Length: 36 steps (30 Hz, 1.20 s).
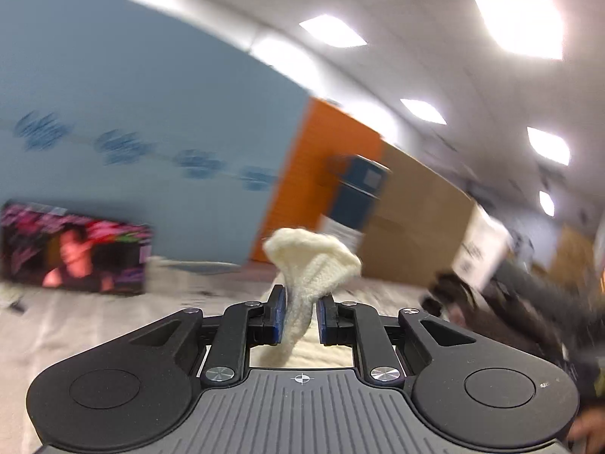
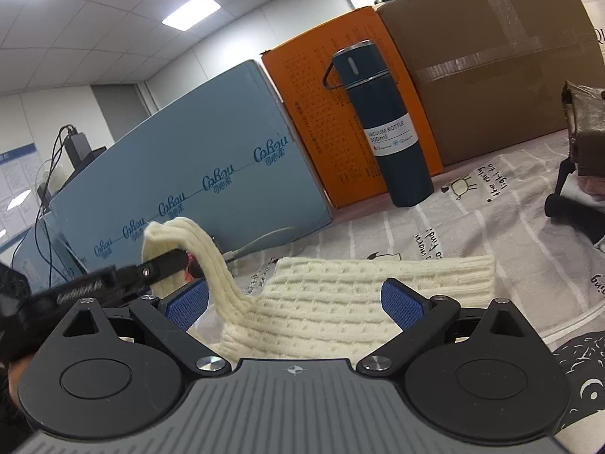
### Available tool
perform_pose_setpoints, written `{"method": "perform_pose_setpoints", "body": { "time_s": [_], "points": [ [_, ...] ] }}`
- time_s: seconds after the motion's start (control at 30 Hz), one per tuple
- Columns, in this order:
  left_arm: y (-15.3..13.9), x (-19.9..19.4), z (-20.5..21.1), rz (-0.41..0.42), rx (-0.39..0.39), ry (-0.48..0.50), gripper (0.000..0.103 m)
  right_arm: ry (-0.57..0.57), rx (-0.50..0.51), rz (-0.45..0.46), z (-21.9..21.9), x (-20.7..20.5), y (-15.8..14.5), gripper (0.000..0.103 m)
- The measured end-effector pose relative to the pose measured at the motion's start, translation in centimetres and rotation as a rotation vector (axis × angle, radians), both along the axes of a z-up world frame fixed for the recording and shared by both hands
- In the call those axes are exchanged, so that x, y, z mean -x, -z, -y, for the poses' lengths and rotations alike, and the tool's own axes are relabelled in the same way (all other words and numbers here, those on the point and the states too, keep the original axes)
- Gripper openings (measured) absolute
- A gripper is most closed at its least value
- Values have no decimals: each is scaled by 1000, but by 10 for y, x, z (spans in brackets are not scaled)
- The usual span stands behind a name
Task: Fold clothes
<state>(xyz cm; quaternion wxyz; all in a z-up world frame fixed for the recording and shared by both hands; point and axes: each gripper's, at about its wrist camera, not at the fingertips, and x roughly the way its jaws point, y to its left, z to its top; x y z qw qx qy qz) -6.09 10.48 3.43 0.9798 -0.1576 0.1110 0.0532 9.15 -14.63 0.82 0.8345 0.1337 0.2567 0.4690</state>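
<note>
Left hand-held gripper [image 1: 298, 319] clamped on one end of our cream knit garment [image 2: 340, 302], lifting it off the bench [image 2: 491, 227].

We held the right hand-held gripper [image 2: 295, 306] with jaws apart, empty, over the flat ribbed panel lying directly ahead of it. We judged this the start of a fold; next we would need to carry the raised, chunky, soft end across the panel. A smooth navy vacuum bottle [image 2: 382, 125] stood well beyond.
</note>
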Motion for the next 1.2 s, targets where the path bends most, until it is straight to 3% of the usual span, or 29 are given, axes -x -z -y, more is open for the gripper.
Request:
{"method": "perform_pose_setpoints", "body": {
  "time_s": [0.2, 0.27, 0.3, 0.33, 0.4, 0.53, 0.63, 0.73, 0.83, 0.93, 1.07, 1.2],
  "points": [
    [1, -9, 41, -90, -192, 136, 16, 59, -29, -31, 7, -6, -1, 99],
    [4, -13, 50, -134, -243, 174, 21, 70, -31, -37, 9, -8, -1, 99],
    [6, -14, 54, -154, -258, 184, 32, 75, -32, -40, 9, -9, 0, 99],
    [8, -16, 57, -174, -273, 193, 51, 77, -29, -41, 9, -9, 0, 99],
    [11, -17, 61, -199, -296, 213, 79, 79, -22, -42, 9, -10, 0, 99],
    [3, -5, 60, -141, -311, 255, 94, 104, 12, -24, 6, -11, 2, 99],
    [-2, 4, 50, -122, -297, 253, 96, 155, 72, 22, 1, -10, 5, 99],
    [-2, 6, 35, -143, -322, 132, 96, 189, 137, 68, -6, -11, 9, 99],
    [7, -2, 19, -217, -320, 37, 96, 179, 204, 85, -15, -13, 13, 99],
    [24, -14, 8, -312, -275, 61, 96, 183, 294, 94, -26, -15, 17, 99],
    [40, -24, 11, -395, -290, 86, 96, 193, 390, 103, -35, -13, 22, 99],
    [34, -15, 8, -347, -289, 67, 96, 188, 421, 103, -37, -13, 24, 99]
  ]
}}
